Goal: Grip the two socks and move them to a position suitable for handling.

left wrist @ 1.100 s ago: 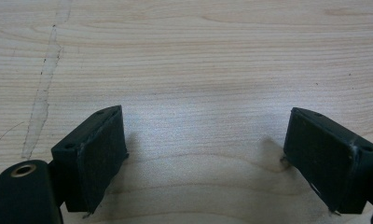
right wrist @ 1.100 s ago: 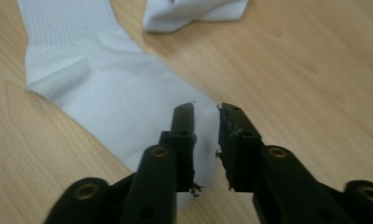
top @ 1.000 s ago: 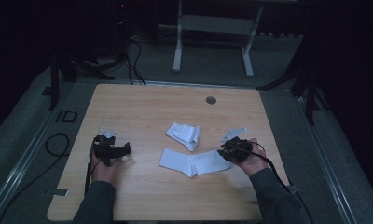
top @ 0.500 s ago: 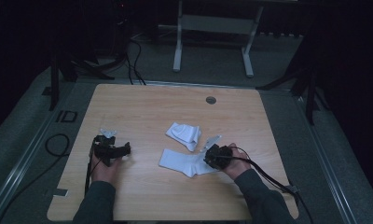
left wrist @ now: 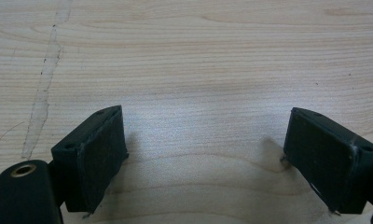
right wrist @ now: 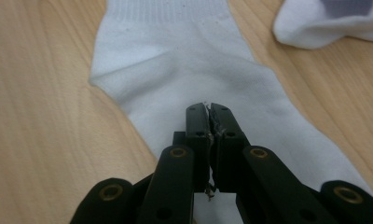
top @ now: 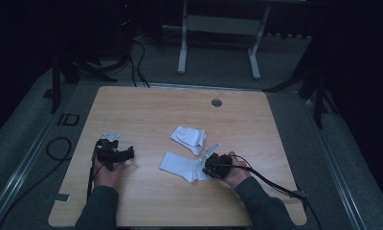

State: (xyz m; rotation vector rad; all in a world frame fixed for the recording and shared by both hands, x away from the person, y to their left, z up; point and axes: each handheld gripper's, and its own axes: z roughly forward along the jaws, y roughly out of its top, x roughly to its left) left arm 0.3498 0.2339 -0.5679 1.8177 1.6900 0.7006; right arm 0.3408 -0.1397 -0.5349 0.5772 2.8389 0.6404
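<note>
Your right hand-held gripper (right wrist: 209,109) has just been closing; its jaws now stand pressed together over the flat white cotton sock (right wrist: 194,79), low in the right gripper view. A shred of fabric seems caught between the pads, so you appear to be pinching the sock's top layer, though how much cloth you hold is hard to tell. In the high view this sock (top: 180,165) lies at centre, just below the second, folded white sock (top: 188,137), the two nearly touching. Your left hand-held gripper (left wrist: 203,154) rests spread wide over the bare light wooden table (top: 146,110), at lower left of the high view. The work looks barely begun: one sock gripped, nothing lifted, folded or paired yet.
</note>
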